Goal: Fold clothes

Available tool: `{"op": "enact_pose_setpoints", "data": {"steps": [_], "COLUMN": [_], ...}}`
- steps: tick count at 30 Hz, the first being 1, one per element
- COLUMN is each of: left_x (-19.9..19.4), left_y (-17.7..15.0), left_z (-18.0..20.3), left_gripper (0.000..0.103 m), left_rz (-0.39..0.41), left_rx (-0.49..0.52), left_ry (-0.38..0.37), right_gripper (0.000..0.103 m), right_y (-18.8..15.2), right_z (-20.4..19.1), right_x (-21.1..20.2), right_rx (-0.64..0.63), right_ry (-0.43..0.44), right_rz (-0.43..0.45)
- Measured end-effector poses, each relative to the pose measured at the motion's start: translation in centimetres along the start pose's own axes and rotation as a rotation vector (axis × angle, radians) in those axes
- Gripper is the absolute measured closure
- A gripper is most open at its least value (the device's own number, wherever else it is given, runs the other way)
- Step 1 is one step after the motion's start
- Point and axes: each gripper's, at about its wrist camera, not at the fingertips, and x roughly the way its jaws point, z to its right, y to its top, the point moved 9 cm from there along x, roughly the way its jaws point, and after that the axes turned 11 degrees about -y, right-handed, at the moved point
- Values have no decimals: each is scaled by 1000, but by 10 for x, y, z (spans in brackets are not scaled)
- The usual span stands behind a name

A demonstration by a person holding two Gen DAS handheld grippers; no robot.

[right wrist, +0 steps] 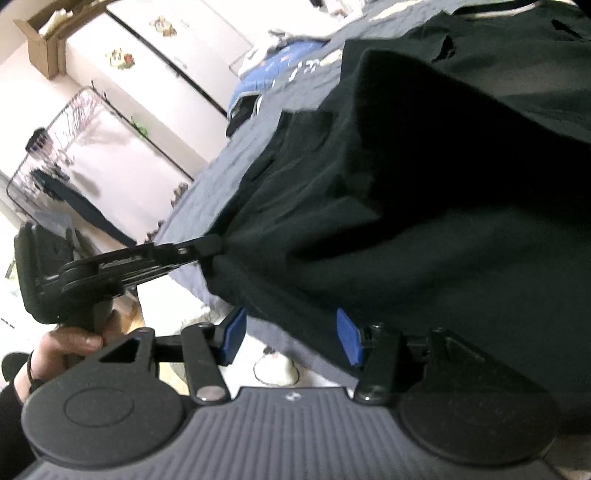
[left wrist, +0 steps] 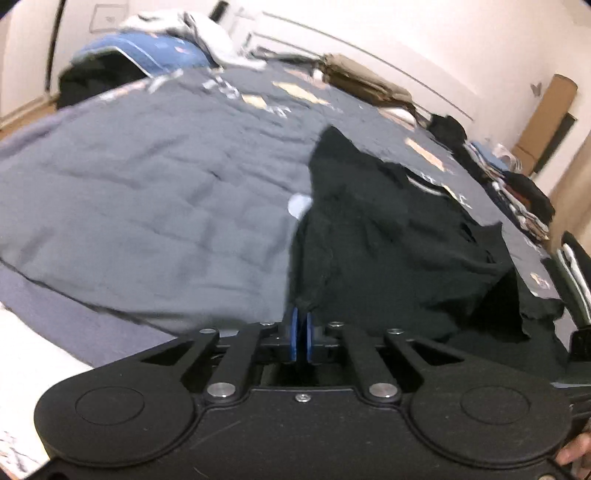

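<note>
Left hand-held gripper (left wrist: 303,334): blue pads pressed together, pinching a corner of the black T-shirt (left wrist: 388,240) at its near edge. In the right wrist view the same left hand-held gripper (right wrist: 212,246) shows side-on, fabric pulled taut from its tip, the person's hand (right wrist: 70,343) on its handle

Right hand-held gripper (right wrist: 290,338): blue pads spread wide, nothing between them; black T-shirt (right wrist: 406,221) hem hangs just above and beyond the pads, not touching as far as I can tell

Shirt: lies on the right half of the bed, bunched and partly lifted at the near edge, one fold standing up as a ridge. White-trimmed collar (left wrist: 428,186) points to the far side

Open room: left half of the grey quilt (left wrist: 147,192) is bare, wrinkled, wide flat area beside the shirt. The quilt's near edge drops off just below the pinch point; pale floor (right wrist: 273,354) visible under it

Edges crowded elsewhere: blue pillow (left wrist: 162,51) and white clothes (left wrist: 207,29) at the far left corner, brown folded fabric (left wrist: 365,81) along the far edge, stack of folded clothes (left wrist: 517,199) along the right edge

Room: white walls, cardboard tube (left wrist: 546,118) against the wall, wardrobe doors (right wrist: 177,66) with stickers, wire clothes rack (right wrist: 62,147), cardboard box (right wrist: 48,40) on top of the wardrobe. Both views motion-blurred
</note>
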Motion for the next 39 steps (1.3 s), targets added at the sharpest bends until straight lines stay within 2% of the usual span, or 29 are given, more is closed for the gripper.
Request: {"op": "enact_pose_setpoints", "data": {"steps": [3,5,8,12,14,16,17,18,24,30,32,34,36,39], "left_x": [-3,-4,-12,-16,-12,-7,-4,0,19,35,37,35,32,36], "left_y": [-6,-2,9,23,27,31,32,33,30,26,26,30,36,48], "left_z": [-5,2,0,5,10,19,24,31,72,97,104,111,113,114], "left_gripper": [98,96,95,93,93,80,67,64,58,55,55,55,50,49], "left_rz": [-19,-13,51,105,115,121,121,119,99,77,76,88,98,104], "left_rx": [-41,27,1,6,15,41,50,67,177,188,198,230,252,297], "left_ry": [-2,22,48,31,25,18,10,-3,-59,-95,-108,-117,-113,-94], "right_gripper": [50,50,50,50,50,50,50,50,49,49,49,49,49,48], "right_y": [4,7,8,14,19,24,26,28,38,31,32,37,45,61], "right_z": [5,9,12,22,29,37,40,44,74,129,144,160,172,182], "right_x": [-3,-6,-9,-18,-26,-38,-45,-54,-104,-133,-144,-166,-188,-194], "right_rx": [24,37,39,47,53,56,54,49,-45,-108,-94,-30,6,-79], "right_ry": [1,0,-12,-44,-73,-106,-126,-145,-307,-424,-449,-442,-424,-493], "right_rz": [14,23,41,72,90,118,132,148,225,127,113,154,221,251]}}
